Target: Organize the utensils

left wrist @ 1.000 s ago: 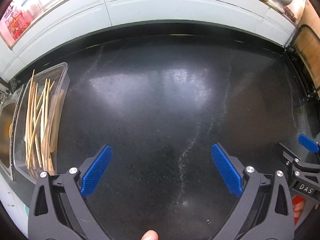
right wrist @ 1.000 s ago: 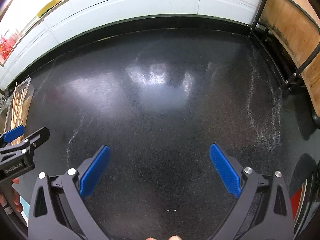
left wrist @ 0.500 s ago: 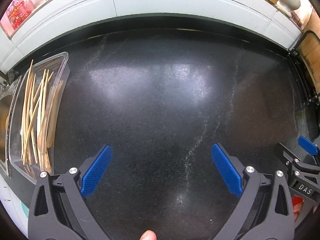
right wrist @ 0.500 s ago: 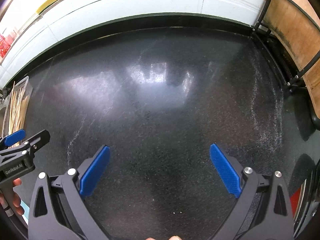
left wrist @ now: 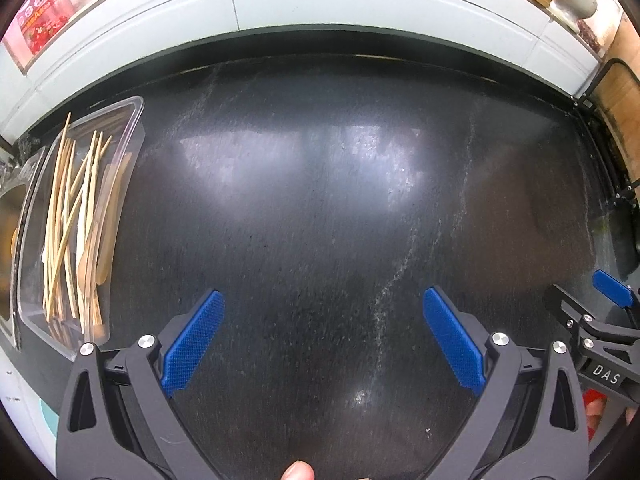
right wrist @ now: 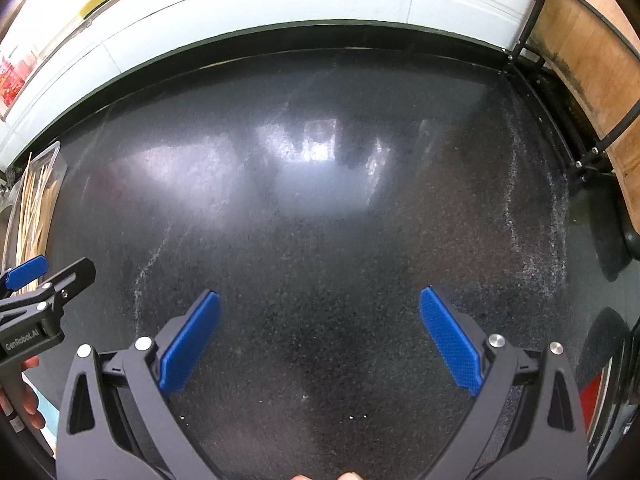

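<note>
A clear plastic tray (left wrist: 134,120) lies at the left edge of the black countertop (left wrist: 320,200). It holds several wooden skewers (left wrist: 64,216) and flat wooden utensils (left wrist: 108,216). The tray also shows at the far left of the right wrist view (right wrist: 56,152). My left gripper (left wrist: 322,336) is open and empty, above bare counter to the right of the tray. My right gripper (right wrist: 318,336) is open and empty over bare counter. The right gripper shows at the right edge of the left wrist view (left wrist: 600,320).
A white tiled wall (left wrist: 360,4) runs along the back. A black wire rack (right wrist: 592,152) with a wooden board (right wrist: 588,52) stands at the right. A metal sink (left wrist: 10,232) lies left of the tray.
Both grippers have drifted slightly; the tray now sits a little lower and further right in the left wrist view. Both stay open and empty.
</note>
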### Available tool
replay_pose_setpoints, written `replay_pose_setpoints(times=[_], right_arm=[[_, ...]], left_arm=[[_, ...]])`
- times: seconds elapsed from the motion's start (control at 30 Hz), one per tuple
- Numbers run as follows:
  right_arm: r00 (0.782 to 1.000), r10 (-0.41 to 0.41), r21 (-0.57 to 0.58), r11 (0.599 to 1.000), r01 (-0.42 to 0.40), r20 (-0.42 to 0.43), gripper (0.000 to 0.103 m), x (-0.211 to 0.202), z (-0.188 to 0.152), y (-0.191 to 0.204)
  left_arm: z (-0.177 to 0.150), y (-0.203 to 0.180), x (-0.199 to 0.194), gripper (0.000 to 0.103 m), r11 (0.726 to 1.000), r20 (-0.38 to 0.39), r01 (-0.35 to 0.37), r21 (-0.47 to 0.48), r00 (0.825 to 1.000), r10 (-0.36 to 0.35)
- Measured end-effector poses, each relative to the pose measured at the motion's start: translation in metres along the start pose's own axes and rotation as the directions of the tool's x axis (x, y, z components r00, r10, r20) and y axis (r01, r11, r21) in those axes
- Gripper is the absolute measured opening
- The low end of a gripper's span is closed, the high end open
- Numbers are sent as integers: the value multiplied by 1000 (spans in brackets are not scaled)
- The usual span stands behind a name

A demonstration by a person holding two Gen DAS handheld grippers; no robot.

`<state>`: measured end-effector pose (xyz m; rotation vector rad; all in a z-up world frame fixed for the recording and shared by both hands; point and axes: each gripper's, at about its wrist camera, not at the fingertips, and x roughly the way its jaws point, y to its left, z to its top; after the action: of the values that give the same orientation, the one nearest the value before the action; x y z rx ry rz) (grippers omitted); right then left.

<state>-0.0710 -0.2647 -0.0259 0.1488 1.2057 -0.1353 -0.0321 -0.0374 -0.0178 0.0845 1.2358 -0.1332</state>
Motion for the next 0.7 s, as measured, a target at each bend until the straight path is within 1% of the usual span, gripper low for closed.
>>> replay_pose_setpoints(times=[0.43,0.7], right_arm=[[1000,14,-12,1000,-14,-6,96,4,-7,11],[1000,13,-4,1000,-13,1,96,2,-8,8]], left_arm=[[-10,7,-4,97,1000,-5,-16,-20,1000,16],[-9,4,-4,97,1000,-5,-4,-16,1000,4]])
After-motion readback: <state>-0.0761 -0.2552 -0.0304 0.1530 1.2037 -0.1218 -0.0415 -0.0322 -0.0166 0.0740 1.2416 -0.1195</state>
